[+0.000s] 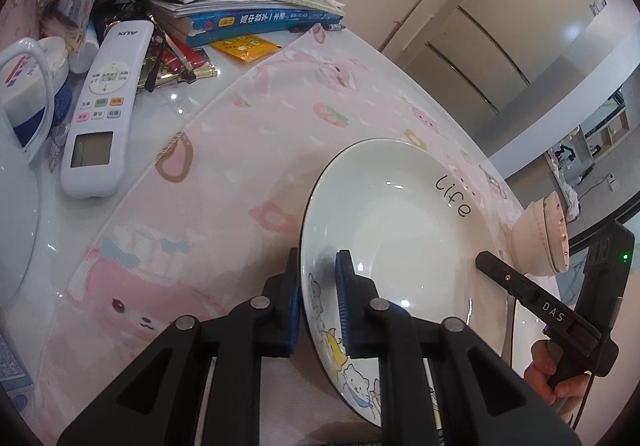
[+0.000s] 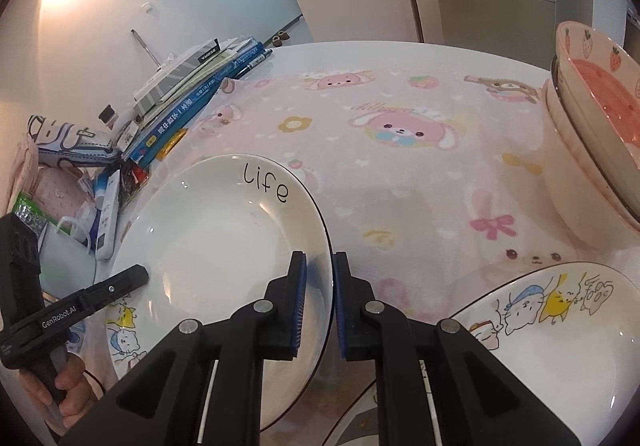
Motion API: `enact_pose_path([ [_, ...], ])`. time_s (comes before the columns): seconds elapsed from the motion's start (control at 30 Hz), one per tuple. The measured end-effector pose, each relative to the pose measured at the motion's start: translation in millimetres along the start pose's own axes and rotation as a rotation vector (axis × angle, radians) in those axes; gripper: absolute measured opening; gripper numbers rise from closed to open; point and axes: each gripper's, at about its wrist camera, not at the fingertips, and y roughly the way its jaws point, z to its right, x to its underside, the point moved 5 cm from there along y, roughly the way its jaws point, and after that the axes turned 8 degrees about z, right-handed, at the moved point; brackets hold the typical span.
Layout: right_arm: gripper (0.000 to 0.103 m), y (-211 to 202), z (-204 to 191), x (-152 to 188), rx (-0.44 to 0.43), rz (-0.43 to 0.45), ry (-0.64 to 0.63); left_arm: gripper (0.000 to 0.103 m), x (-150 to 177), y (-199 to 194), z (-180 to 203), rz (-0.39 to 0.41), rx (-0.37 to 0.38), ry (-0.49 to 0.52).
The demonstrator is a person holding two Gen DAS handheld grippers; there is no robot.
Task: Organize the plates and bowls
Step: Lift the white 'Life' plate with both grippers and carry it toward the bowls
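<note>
"Life" plate (image 2: 216,230), on the pink cloth (image 2: 400,174), is pinched at opposite rims by left gripper (image 1: 318,302) and right gripper (image 2: 320,302); it should be lifted level, evenly, toward second plate (image 2: 560,334).

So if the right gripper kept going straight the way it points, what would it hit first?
It is already shut on the rim of the "life" plate. Pushed further, the right gripper would probably meet the pink cartoon tablecloth just beyond that rim; depth is hard to judge here.
</note>
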Motion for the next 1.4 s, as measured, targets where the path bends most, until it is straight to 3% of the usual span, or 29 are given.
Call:
enact_pose_path([
  [0.37,0.014,-3,5,0,-0.092,-0.055,0.111,0.012,-2,-2,-6,0.015,-0.020,-0.012],
  [0.77,0.014,-28,-11,-11,-0.103,-0.022,0.083,0.013,-6,-25,0,0.087,-0.004,-0.015],
  [0.97,0.014,-39,5,-10,-0.110,-0.059,0.188,0.013,-5,-43,21,0.109,0.030,0.026],
  [1.4,0.016,-126,28,-10,-0.037,0.076,0.198,0.013,3,-61,83,0.113,0.104,0.128],
])
